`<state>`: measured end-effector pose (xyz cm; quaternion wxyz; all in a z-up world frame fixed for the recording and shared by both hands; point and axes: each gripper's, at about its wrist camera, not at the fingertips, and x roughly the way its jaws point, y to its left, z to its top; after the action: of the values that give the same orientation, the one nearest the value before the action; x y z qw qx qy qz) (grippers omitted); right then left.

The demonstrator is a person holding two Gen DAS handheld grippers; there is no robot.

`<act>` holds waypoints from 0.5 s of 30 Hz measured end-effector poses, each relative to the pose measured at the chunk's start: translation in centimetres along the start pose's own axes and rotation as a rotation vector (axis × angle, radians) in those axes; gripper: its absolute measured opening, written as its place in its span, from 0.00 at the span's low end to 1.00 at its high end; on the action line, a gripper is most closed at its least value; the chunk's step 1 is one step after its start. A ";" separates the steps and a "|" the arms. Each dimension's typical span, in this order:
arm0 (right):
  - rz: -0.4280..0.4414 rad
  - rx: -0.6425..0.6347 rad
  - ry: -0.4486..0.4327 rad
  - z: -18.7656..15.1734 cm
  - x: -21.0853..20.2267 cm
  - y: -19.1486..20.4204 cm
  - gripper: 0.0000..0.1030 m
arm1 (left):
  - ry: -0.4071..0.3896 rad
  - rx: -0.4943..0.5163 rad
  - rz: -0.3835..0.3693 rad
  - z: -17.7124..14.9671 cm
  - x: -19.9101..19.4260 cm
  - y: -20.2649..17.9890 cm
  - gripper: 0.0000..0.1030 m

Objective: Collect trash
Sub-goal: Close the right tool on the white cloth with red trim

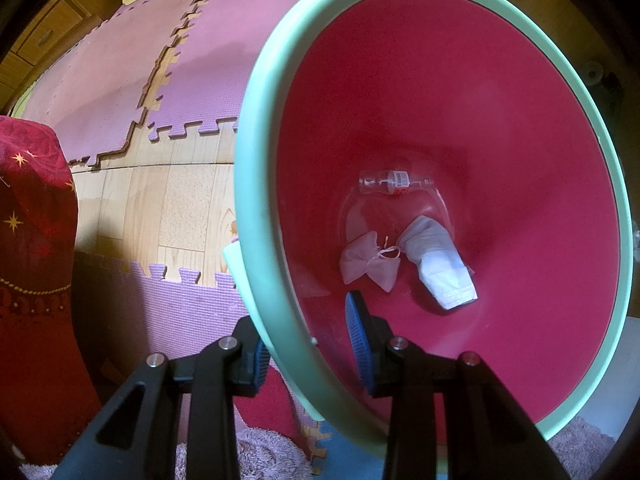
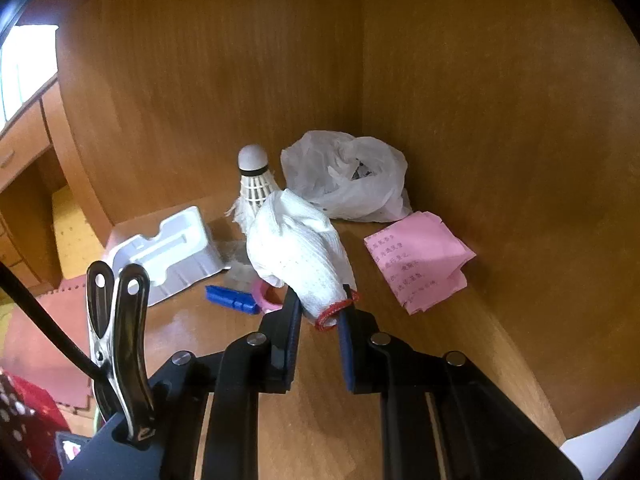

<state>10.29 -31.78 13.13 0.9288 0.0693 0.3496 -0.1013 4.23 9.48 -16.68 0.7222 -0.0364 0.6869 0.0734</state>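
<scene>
My left gripper (image 1: 310, 350) points down and is shut on the mint-green rim (image 1: 256, 184) of a trash bin with a red inside, one pad outside the wall and one inside. On the bin's bottom lie a small clear bottle (image 1: 394, 184), a pink drawstring pouch (image 1: 368, 264) and a white face mask (image 1: 438, 264). In the right wrist view my right gripper (image 2: 320, 326) is shut on the red-trimmed cuff of a white knitted glove (image 2: 296, 248), which hangs over a wooden shelf corner.
On the shelf (image 2: 200, 332) lie a shuttlecock (image 2: 256, 184), a crumpled plastic bag (image 2: 348, 176), folded pink paper (image 2: 420, 260), a white moulded tray (image 2: 168, 252), a blue piece (image 2: 230, 298) and a pink ring (image 2: 264, 296). Wooden walls close it behind and at right. Purple foam mats (image 1: 200, 80) cover the floor.
</scene>
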 end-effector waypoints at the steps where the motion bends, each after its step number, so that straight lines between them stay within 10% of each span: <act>1: 0.005 -0.001 -0.001 0.1 -0.2 0.2 0.18 | 0.000 0.000 0.000 0.0 0.0 0.0 0.35; 15: 0.124 0.011 -0.020 -2.4 -3.8 2.1 0.18 | 0.000 0.000 -0.001 0.0 0.0 0.0 0.35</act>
<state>6.48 -28.76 13.98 0.9363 0.0949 0.3349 -0.0459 4.24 9.52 -16.66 0.7221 -0.0364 0.6870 0.0730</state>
